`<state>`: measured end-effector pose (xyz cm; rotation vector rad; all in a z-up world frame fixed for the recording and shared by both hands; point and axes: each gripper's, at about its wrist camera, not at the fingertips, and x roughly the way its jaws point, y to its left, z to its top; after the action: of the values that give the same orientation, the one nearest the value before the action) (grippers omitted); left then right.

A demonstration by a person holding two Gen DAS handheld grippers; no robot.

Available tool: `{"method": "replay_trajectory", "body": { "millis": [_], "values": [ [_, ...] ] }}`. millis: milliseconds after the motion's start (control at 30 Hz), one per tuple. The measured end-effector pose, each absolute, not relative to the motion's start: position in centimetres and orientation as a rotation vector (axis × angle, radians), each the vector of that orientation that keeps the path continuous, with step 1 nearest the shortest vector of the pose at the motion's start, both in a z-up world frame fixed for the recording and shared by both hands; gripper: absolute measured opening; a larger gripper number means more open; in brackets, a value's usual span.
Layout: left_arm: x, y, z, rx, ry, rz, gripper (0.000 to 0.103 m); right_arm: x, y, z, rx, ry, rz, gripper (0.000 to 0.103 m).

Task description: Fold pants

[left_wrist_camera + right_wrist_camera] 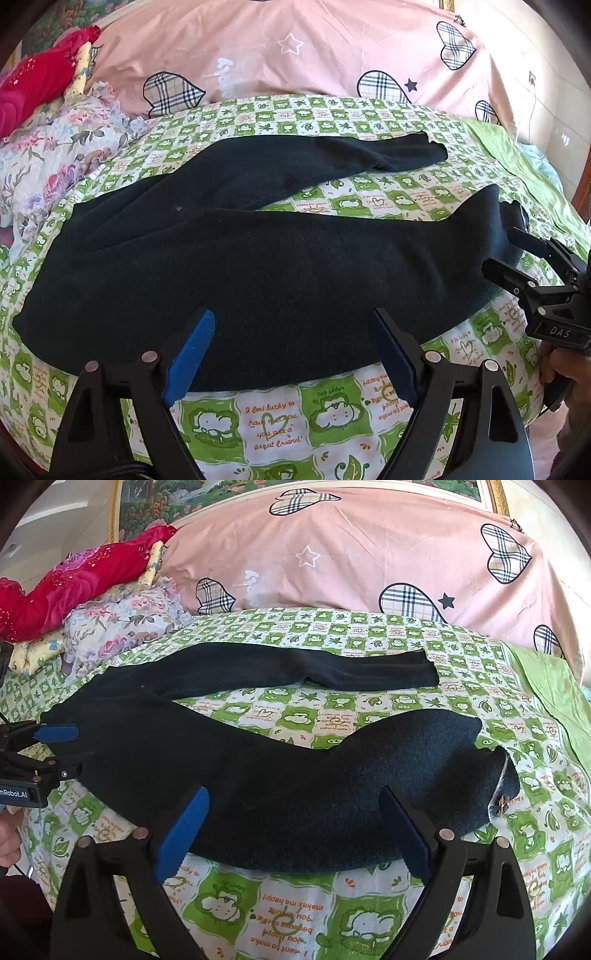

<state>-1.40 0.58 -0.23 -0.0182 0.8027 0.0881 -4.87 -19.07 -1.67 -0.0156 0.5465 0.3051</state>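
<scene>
Dark navy pants (258, 258) lie spread on the green-and-white monkey-print bed sheet (273, 421), one leg reaching far right, the other nearer. My left gripper (291, 350) is open over the pants' near edge. My right gripper (506, 251) shows at the right of the left wrist view, open by the near leg's end. In the right wrist view the pants (295, 775) lie across the middle, my right gripper (291, 830) is open over the near leg, and my left gripper (70, 746) is open at the waist end on the left.
A pink duvet with plaid hearts (295, 55) is heaped at the back. Floral and red bedding (55, 147) is piled at the back left. A light green sheet (554, 701) lies along the right edge of the bed.
</scene>
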Motion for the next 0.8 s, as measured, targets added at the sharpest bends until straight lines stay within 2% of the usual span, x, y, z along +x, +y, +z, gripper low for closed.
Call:
{"method": "replay_trajectory", "body": {
  "millis": [800],
  "values": [
    [-1.44, 0.41, -0.48, -0.022, 0.810, 0.079, 0.086, -5.15, -19.08, -1.67, -0.014, 0.546, 0.305, 0.094]
  ]
}}
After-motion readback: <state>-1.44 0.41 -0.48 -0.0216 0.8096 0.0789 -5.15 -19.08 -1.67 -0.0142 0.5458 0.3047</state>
